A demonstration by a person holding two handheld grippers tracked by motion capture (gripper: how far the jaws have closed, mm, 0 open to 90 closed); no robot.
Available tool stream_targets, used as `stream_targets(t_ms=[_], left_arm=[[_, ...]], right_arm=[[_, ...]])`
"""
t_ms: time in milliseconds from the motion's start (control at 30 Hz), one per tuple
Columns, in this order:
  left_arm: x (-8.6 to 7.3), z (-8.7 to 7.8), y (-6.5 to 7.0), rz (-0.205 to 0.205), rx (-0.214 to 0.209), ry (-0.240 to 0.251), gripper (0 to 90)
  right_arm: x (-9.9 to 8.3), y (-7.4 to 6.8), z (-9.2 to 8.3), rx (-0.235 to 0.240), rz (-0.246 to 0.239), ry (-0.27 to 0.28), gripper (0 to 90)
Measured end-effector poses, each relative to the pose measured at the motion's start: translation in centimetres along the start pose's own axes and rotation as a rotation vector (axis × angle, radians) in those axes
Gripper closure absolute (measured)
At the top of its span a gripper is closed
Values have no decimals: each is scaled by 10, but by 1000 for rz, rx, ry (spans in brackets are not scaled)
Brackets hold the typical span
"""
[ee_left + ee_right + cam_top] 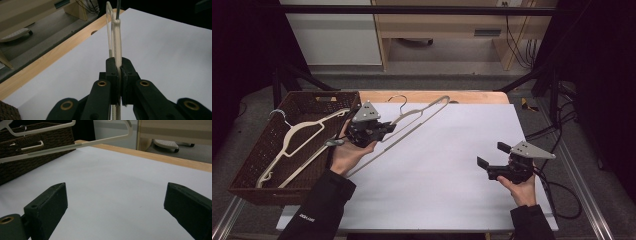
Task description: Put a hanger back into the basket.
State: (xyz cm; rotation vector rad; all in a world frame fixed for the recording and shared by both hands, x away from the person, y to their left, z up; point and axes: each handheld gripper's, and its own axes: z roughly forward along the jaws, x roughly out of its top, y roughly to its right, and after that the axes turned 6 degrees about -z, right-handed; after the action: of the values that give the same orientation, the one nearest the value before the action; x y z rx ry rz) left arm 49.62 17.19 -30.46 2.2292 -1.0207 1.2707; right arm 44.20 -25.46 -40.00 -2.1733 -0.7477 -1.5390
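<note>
Fingertips (113, 72) of the left gripper (371, 131) pinch a cream plastic clothes hanger (422, 116), lifted just right of the brown wicker basket (312, 102), where another hanger (294, 140) already lies. Binning remains. Right gripper (492, 159), well right, gapes empty.

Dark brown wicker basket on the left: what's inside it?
One cream plastic hanger lies in the dark brown wicker basket. The basket floor beneath it is too dark to check.
</note>
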Motion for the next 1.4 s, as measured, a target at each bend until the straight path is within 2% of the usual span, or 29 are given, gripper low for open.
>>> stream_targets(t_ms=[100,267,400,433,500,567,767,900,1000,1033,1233,1400], left_arm=[[4,-16,-3,-8,-18,23,863],[9,-47,-15,-24,-30,63,863],[12,-76,-30,-12,-4,76,863],[12,-82,-33,-26,5,86,863],[12,-95,-41,-20,27,76,863],[12,-106,-49,-24,47,78,863],[4,-134,-71,-40,70,102,863],[-7,-148,-90,-67,76,117,863],[-16,-155,-102,-87,85,107,862],[-20,-157,-107,-82,92,108,862],[-43,-165,-128,-110,117,66,862],[-63,-171,-143,-142,127,74,862]], right_arm=[[1,-1,-2,-2,-2,2,55],[1,-1,-5,-2,-3,-5,51],[0,-2,-6,-4,-3,-4,48],[0,-2,-6,-5,-3,-5,47],[0,-2,-6,-9,-3,-6,44],[0,-2,-5,-13,-4,-10,43],[0,-3,-5,-10,-11,-8,36],[0,-3,-5,-17,-10,-11,33],[0,-3,-4,-17,-10,-12,32],[0,-4,-4,-17,-8,-14,32],[0,-4,-3,-19,-10,-16,32],[0,-4,-2,-22,-12,-20,30]])
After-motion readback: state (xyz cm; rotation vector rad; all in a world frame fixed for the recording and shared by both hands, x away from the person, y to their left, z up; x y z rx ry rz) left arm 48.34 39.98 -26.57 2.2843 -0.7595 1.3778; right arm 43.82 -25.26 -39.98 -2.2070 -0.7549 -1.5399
